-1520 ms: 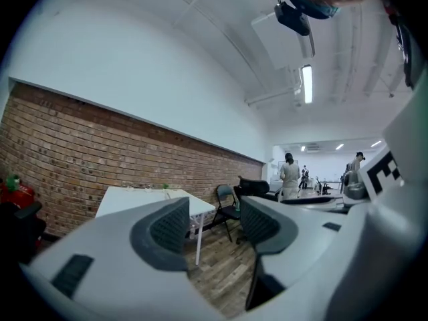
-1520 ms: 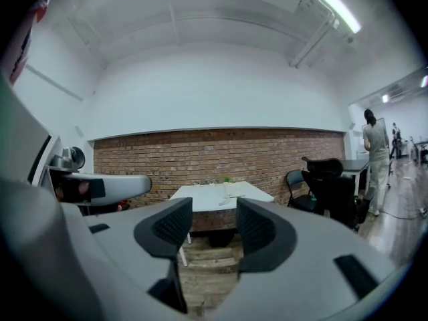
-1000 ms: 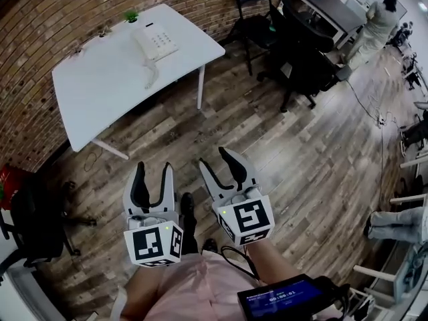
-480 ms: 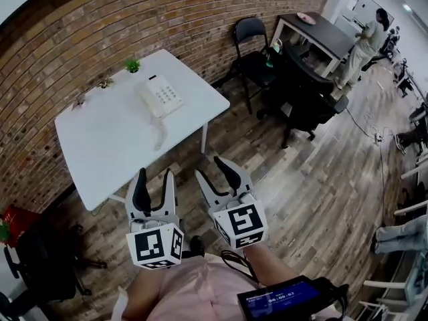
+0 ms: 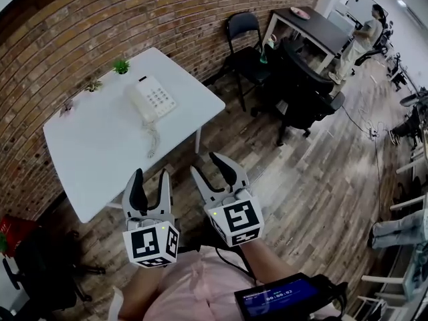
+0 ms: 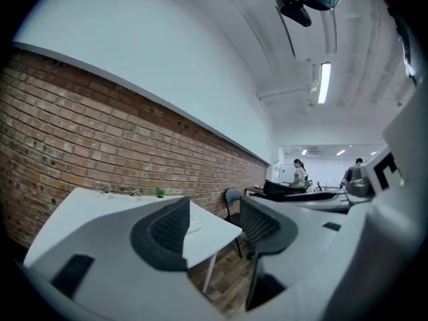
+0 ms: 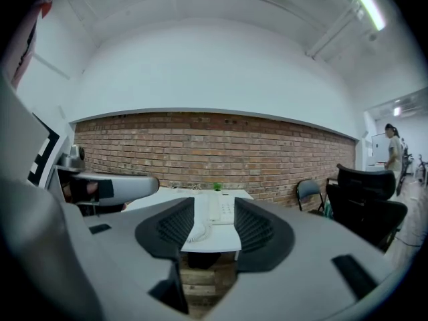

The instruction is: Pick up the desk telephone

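A white desk telephone point(image 5: 151, 99) with a coiled cord lies on the white table point(image 5: 93, 152) by the brick wall. The right gripper view frames the telephone point(image 7: 221, 209) between its jaws, far ahead. Both grippers hover over the wooden floor, well short of the table. My left gripper point(image 5: 150, 177) is open, nothing between its fingers. To its right my right gripper point(image 5: 208, 161) is open and empty too. In the left gripper view a sliver of the phone point(image 6: 194, 223) peeks out beside the left jaw.
Small green plants point(image 5: 121, 66) stand at the table's far edge. A black folding chair point(image 5: 243, 42), a black office chair point(image 5: 304, 95) and a dark desk point(image 5: 314, 25) stand to the right. A person point(image 5: 364, 35) stands at the far right. Another black chair point(image 5: 33, 273) sits at the lower left.
I have walked toward the table: it and the telephone have come closer to the grippers. Both grippers stay open and side by side.
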The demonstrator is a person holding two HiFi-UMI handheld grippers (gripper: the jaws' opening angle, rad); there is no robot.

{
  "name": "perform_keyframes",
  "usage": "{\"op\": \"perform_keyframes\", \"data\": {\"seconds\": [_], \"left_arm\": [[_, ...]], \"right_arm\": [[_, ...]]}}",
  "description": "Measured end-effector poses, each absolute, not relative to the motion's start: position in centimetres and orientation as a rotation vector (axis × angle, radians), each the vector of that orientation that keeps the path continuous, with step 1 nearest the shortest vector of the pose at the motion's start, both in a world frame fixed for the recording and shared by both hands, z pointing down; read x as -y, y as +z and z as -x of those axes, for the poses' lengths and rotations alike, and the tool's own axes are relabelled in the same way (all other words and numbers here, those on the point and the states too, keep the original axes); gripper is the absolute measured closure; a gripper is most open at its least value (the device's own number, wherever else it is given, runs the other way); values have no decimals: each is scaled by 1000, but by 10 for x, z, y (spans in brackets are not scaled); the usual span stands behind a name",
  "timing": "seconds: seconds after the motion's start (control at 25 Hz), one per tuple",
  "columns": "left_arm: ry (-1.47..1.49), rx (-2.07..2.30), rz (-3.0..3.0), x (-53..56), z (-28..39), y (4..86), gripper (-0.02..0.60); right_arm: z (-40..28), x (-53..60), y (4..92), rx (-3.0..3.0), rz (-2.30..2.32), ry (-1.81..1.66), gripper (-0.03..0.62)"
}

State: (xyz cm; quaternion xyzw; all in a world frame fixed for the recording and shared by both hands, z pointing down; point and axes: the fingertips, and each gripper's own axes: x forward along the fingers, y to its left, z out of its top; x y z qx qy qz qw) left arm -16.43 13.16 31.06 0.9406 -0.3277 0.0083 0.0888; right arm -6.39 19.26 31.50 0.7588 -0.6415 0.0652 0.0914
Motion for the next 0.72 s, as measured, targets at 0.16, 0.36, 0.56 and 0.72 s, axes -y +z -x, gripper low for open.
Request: {"op": "perform_keyframes", "data": {"seconds": [0.16,0.36,0.56,0.72], "left_arm": [[53,974,-2789,-125,154,320,341],[106,1000,-2782,-112,127,330,341],[197,1084,-2713,-75,89,356,341],[268,1169,-2669,-39,59,367,341]], "right_arm": [[57,-181,319,1928,-2237,204,404],[31,-161,326,1966,-2208,250,404],[-17,-118,343,2017,-2132,291,404],[-57,-76,360,2080,-2060,359,405]]}}
